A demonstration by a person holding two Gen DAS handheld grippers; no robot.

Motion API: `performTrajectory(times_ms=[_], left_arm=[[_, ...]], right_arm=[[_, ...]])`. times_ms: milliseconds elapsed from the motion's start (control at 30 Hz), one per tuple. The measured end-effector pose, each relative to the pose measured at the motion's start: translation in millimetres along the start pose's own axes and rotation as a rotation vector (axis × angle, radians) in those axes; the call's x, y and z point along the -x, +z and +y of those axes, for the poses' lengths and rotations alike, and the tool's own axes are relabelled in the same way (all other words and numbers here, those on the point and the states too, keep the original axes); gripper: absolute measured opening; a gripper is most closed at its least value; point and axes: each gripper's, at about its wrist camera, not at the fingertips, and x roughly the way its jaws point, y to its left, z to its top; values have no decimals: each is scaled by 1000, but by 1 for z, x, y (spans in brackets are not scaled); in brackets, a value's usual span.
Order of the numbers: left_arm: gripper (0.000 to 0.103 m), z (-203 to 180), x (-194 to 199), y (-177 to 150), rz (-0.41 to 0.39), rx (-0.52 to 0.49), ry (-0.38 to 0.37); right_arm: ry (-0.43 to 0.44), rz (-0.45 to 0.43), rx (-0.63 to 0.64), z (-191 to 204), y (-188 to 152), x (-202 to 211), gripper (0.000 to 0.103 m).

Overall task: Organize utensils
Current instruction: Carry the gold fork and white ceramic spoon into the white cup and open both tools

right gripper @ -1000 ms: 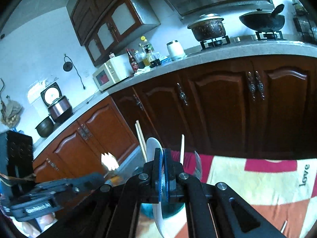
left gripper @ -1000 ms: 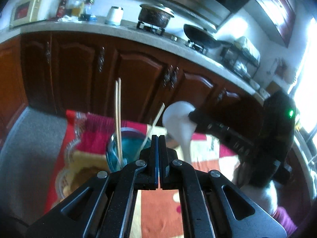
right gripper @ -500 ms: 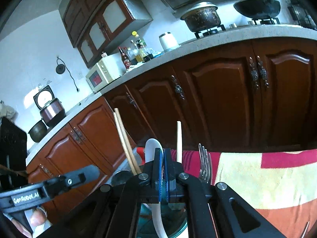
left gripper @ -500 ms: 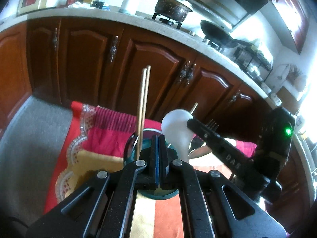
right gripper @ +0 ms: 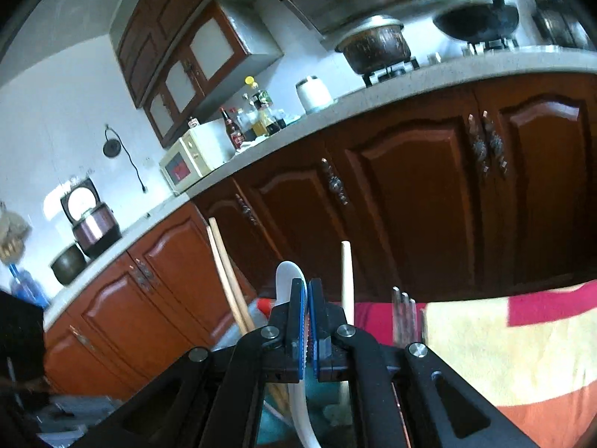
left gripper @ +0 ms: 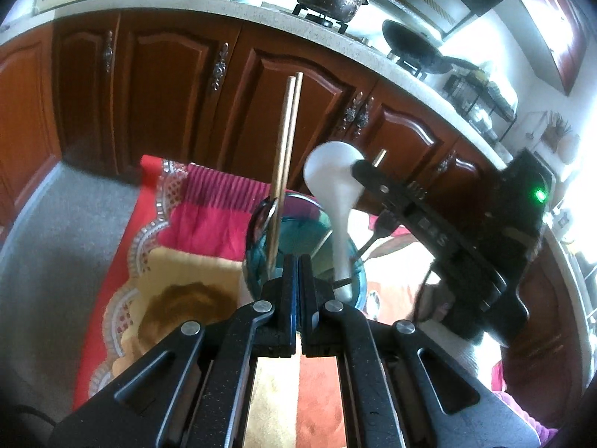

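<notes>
A teal glass cup [left gripper: 298, 239] stands on a red and yellow cloth [left gripper: 209, 220]. It holds a pair of wooden chopsticks [left gripper: 285, 149], a fork [left gripper: 380, 226] and a white spoon [left gripper: 335, 186]. My right gripper [right gripper: 308, 321] is shut on the white spoon [right gripper: 287, 280], whose handle reaches down into the cup. It also shows in the left wrist view [left gripper: 363, 171], pinching the spoon by its bowl. My left gripper [left gripper: 298, 283] is shut and empty just in front of the cup.
Dark wooden cabinets [left gripper: 261, 93] run behind the cloth under a grey counter [left gripper: 224, 9] with a pot, a wok and bottles. Grey floor [left gripper: 56, 242] lies left of the cloth. A microwave [right gripper: 194, 156] and a rice cooker [right gripper: 93, 220] stand on the counter.
The right gripper has lowered the white spoon into the cup, handle down. The left gripper has come closer to the cup and stays shut.
</notes>
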Motion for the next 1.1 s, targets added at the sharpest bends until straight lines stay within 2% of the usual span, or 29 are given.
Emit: performTrajectory(times_ms=[333, 567, 633, 700, 733, 767, 867, 933, 1100], left_arm=[[0, -4, -1, -9, 7, -4, 6], [1, -12, -2, -18, 12, -8, 48], [5, -16, -1, -22, 13, -26, 73], [17, -18, -1, -25, 14, -32, 87], [28, -18, -1, -27, 14, -31, 93], [34, -19, -1, -28, 13, -31, 96], [37, -22, 1, -32, 7, -42, 105], [38, -26, 1, -34, 8, -54, 118], [38, -37, 2, -41, 14, -80, 138]], right_arm=[[19, 57, 58, -3, -10, 38, 2], [-29, 170, 105, -2, -38, 41, 2], [-40, 189, 109, -2, -44, 39, 2], [-39, 215, 105, -4, -45, 37, 2], [-38, 235, 102, -5, -45, 35, 3], [-58, 252, 103, -6, -46, 35, 4], [-65, 246, 99, -7, -45, 44, 10], [-64, 239, 91, -7, -44, 50, 25], [-69, 240, 89, -5, -43, 69, 25]])
